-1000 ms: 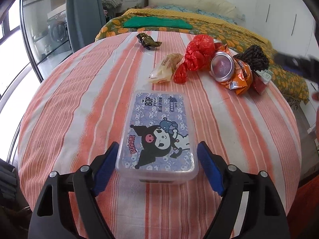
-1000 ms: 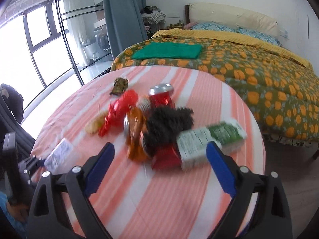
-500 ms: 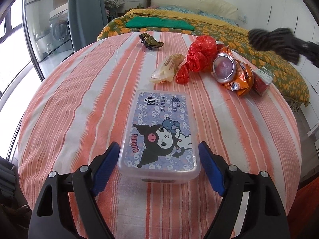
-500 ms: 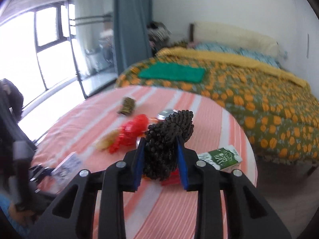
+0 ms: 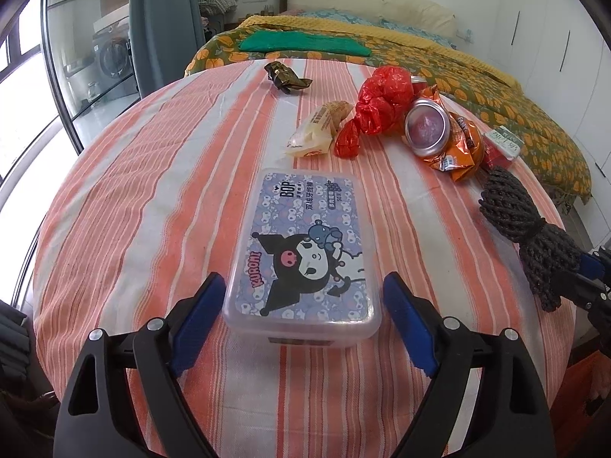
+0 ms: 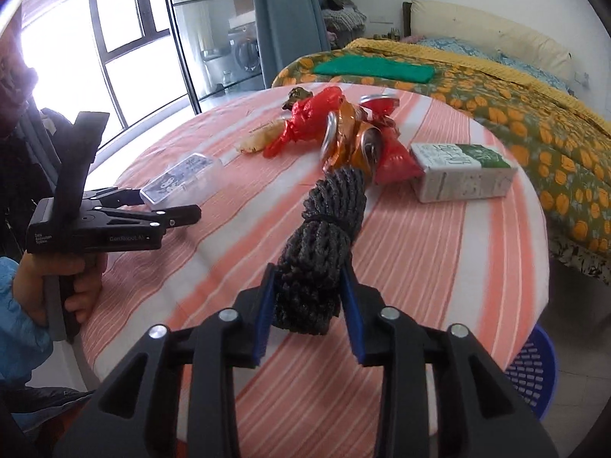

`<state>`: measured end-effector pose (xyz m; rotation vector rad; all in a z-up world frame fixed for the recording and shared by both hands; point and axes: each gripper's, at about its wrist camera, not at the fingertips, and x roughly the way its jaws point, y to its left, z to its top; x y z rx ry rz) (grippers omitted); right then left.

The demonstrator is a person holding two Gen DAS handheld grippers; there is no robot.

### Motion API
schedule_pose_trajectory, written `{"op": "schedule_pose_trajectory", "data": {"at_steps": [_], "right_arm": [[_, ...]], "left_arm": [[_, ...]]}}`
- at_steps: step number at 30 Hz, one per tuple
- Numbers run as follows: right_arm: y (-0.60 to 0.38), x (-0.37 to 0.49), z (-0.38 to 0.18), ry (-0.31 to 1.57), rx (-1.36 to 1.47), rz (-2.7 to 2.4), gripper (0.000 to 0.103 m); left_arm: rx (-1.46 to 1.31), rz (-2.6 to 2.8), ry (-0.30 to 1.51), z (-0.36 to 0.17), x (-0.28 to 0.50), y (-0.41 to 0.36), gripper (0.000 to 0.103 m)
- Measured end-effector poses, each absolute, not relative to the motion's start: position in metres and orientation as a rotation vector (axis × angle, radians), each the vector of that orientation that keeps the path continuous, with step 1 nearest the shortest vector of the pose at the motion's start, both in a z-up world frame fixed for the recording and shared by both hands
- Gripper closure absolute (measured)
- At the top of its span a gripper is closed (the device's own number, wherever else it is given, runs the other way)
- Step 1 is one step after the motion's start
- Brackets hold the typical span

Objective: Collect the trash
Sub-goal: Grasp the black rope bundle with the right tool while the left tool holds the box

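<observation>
My right gripper [image 6: 310, 305] is shut on a bundle of dark braided rope [image 6: 324, 229] and holds it just above the striped table; the rope also shows in the left wrist view [image 5: 527, 229]. My left gripper [image 5: 303, 318] is open, its fingers on either side of a clear plastic box with a cartoon lid [image 5: 305, 252], not touching it. A pile of trash lies beyond: a red plastic bag [image 5: 382, 103], a can [image 5: 425, 129], an orange snack wrapper [image 5: 462, 149], a pale wrapper [image 5: 320, 128], a dark wrapper [image 5: 286, 76] and a green-and-white carton [image 6: 462, 175].
The round table [image 5: 152, 191] has a red-and-white striped cloth. A bed with an orange-patterned cover [image 6: 515, 107] stands behind it. A blue plastic basket [image 6: 532, 370] sits on the floor by the table's right edge. Windows are on the left.
My right gripper closed on the rope, lifted it off the trash pile and has brought it down and toward the near right side of the table. My left gripper has stayed around the box.
</observation>
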<state>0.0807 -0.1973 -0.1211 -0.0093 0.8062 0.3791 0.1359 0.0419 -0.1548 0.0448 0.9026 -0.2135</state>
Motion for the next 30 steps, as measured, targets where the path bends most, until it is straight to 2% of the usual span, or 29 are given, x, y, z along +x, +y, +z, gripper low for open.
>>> {"op": "schedule_pose_trajectory", "data": {"at_steps": [1, 2, 4, 11, 16, 25, 30], "right_arm": [[-0.198, 0.082, -0.122, 0.823, -0.007, 0.376, 0.056], [-0.2, 0.08, -0.124, 0.836, 0.0, 0.375, 0.041], [-0.207, 0.076, -0.125, 0.869, 0.031, 0.375, 0.033], [-0.234, 0.08, -0.106, 0.944, 0.12, 0.379, 0.033], [-0.244, 0.122, -0.089, 1.006, 0.252, 0.367, 0.033], [-0.189, 0.156, -0.102, 1.13, 0.232, 0.407, 0.033], [-0.157, 0.159, -0.119, 1.197, 0.136, 0.377, 0.033]], "left_arm": [[0.044, -0.221, 0.906, -0.155, 0.136, 0.042, 0.016], [0.043, -0.233, 0.91, -0.155, 0.136, 0.041, 0.013], [0.041, -0.266, 0.92, -0.155, 0.136, 0.042, 0.009], [-0.014, -0.39, 0.976, -0.141, 0.139, 0.059, 0.008], [-0.122, -0.426, 0.986, -0.118, 0.157, 0.075, 0.008], [0.041, -0.373, 1.068, -0.125, 0.181, 0.051, 0.009], [0.129, -0.309, 1.099, -0.133, 0.187, 0.038, 0.018]]}}
